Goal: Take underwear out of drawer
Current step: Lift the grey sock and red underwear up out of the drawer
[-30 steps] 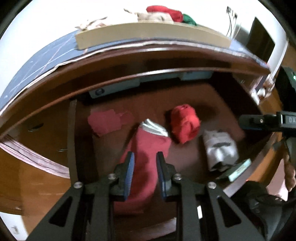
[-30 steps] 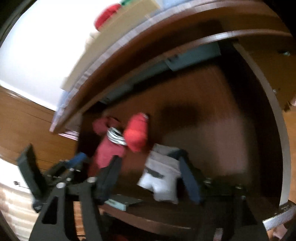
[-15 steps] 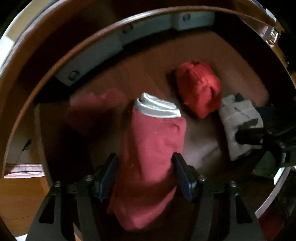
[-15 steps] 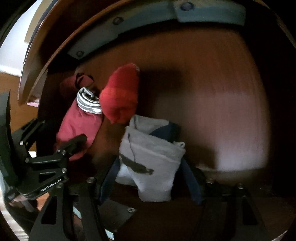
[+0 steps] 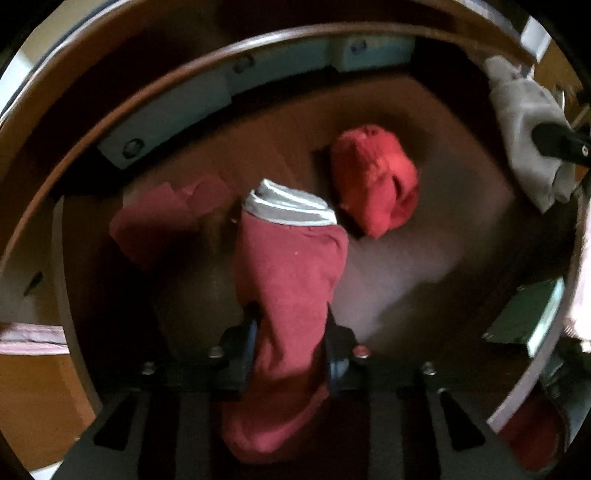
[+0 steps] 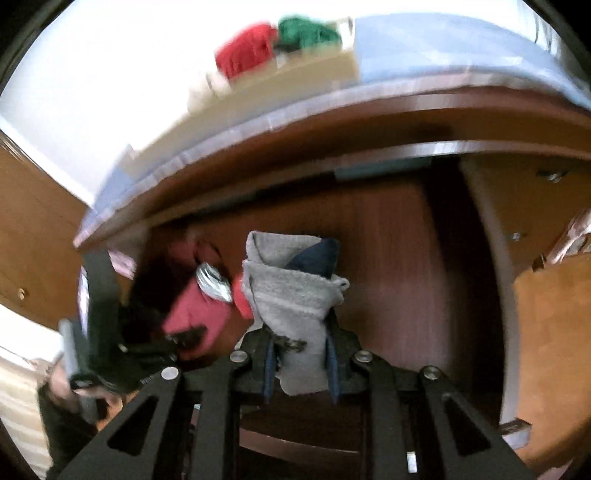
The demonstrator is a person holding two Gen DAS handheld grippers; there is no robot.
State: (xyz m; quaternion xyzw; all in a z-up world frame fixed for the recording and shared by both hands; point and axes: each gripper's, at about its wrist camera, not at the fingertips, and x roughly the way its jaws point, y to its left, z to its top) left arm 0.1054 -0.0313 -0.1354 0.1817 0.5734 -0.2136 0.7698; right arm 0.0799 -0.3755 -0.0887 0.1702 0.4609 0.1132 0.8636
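The left gripper (image 5: 290,343) points steeply down into the open dark-brown wooden drawer (image 5: 424,258), and its two black fingers are clenched on a folded maroon cloth pair of underwear with a grey-and-white striped waistband (image 5: 291,266). The waistband end lies toward the back of the drawer, while the near end bunches out below the pads. Beside it to the right, close to the waistband, a rolled bright-red garment (image 5: 373,181) rests on the drawer floor. To the left lies a flat dull-red piece of cloth (image 5: 162,221) (blurred, so what kind it is I cannot tell).

The right gripper (image 6: 300,360) is squeezed tight on a folded light-grey cloth pair of underwear with a dark-blue inner fold (image 6: 291,291), which stands up from between the blue-padded fingers, clear of the drawer floor. In the left wrist view that same grey bundle hangs at the upper right edge, over the drawer's corner.

On top of the dresser, a red garment (image 6: 245,50) and a green garment (image 6: 308,33) sit together on a tan board (image 6: 258,96).
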